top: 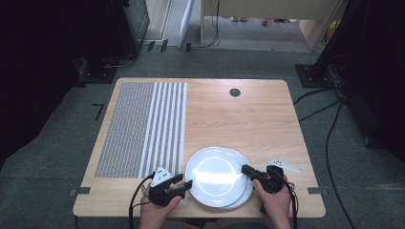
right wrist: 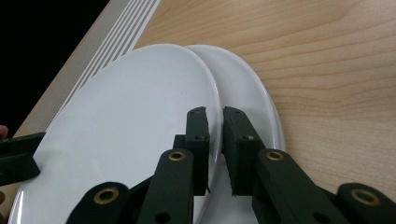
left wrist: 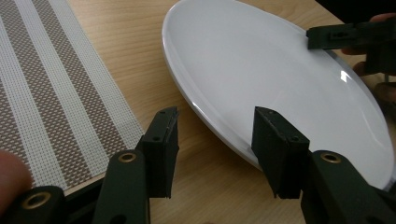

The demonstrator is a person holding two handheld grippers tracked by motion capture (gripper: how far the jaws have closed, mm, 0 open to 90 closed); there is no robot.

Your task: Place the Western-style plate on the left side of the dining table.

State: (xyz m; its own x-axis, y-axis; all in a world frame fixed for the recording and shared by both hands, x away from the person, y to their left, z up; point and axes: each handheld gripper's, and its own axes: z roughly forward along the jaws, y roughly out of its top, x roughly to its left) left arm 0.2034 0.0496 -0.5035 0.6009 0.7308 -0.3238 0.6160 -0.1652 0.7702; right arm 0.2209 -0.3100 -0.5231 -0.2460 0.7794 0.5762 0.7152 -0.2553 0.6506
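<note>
Pinching the glossy white top plate (right wrist: 140,140) at its 3 o'clock rim, right gripper (right wrist: 215,114); left gripper (left wrist: 212,121) gapes at 9 o'clock.

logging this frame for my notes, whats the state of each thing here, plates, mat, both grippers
top plate: lifted at its right edge, offset left on the plate below
lower plate: flat on the table, partly covered
right gripper: shut on the top plate's rim
left gripper: open, jaws astride the top plate's near-left rim, not clamped
striped mat: flat, spread on the table's left side, nothing on it
</note>
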